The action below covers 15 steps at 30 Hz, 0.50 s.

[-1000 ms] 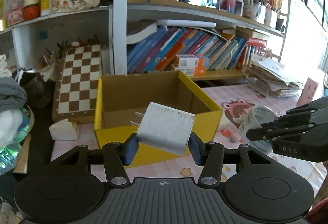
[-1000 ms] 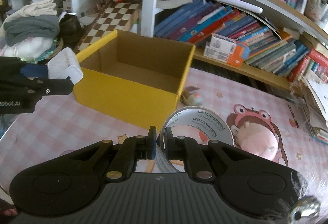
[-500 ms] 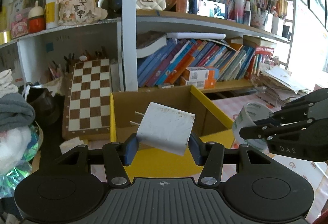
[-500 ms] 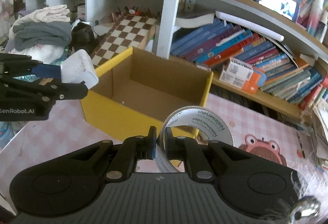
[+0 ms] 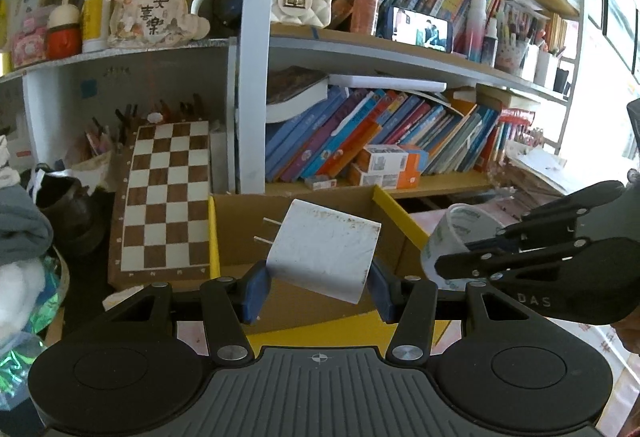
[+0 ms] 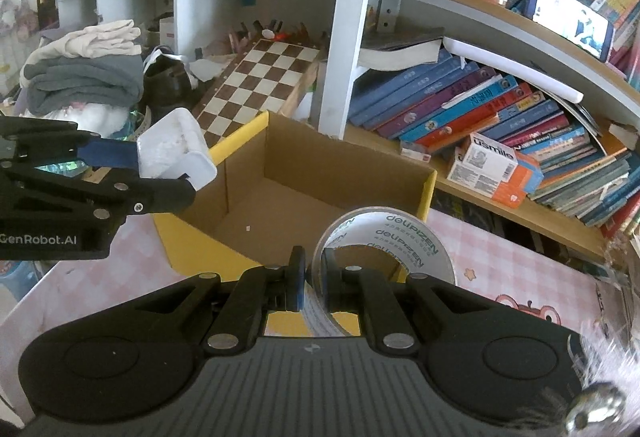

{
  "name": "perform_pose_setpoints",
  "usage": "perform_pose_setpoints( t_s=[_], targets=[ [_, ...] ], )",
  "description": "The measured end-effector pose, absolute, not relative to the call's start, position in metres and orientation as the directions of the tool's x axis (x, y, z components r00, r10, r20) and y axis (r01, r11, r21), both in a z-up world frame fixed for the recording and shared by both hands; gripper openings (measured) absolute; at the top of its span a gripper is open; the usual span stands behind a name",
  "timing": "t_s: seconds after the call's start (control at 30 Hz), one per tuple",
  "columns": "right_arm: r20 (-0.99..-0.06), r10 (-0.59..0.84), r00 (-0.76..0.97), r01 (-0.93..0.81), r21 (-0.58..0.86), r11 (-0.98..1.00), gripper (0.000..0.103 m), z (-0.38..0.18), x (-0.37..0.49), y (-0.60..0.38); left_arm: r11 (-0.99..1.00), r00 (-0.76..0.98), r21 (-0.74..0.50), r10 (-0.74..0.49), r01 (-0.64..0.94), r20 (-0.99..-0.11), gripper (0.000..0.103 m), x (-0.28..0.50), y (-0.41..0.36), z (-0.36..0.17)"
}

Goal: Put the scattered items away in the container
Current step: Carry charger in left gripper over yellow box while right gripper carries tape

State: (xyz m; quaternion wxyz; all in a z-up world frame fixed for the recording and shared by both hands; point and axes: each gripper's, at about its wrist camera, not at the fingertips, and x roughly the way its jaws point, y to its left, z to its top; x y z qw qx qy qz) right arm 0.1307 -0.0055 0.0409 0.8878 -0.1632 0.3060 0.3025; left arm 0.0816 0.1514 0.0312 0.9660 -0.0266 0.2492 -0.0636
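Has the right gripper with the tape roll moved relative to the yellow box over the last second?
Yes. The right gripper, shut on the tape roll, has moved toward the yellow box; the roll now overlaps the box's near wall instead of the pink tablecloth.

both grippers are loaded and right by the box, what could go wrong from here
1. The left gripper and right gripper are close together over the box; dropping both at once could make them collide.
2. The charger sits tilted between the pads with its prongs sticking out; it might twist or snag on the box wall.
3. The tape is pinched only by its thin wall and hangs near the front rim; released early, it may land on the table or roll off.
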Motion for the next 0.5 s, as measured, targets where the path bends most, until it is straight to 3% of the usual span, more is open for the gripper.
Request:
perform_pose_setpoints(
  t_s=[0.5],
  targets=[
    [-0.640, 0.474, 0.605, -0.672, -0.092, 0.735, 0.008, 0.041, 0.161, 0.011, 0.993, 0.850, -0.054, -0.121, 0.108, -0.513, 0.051, 0.110, 0.155, 0.023]
  ],
)
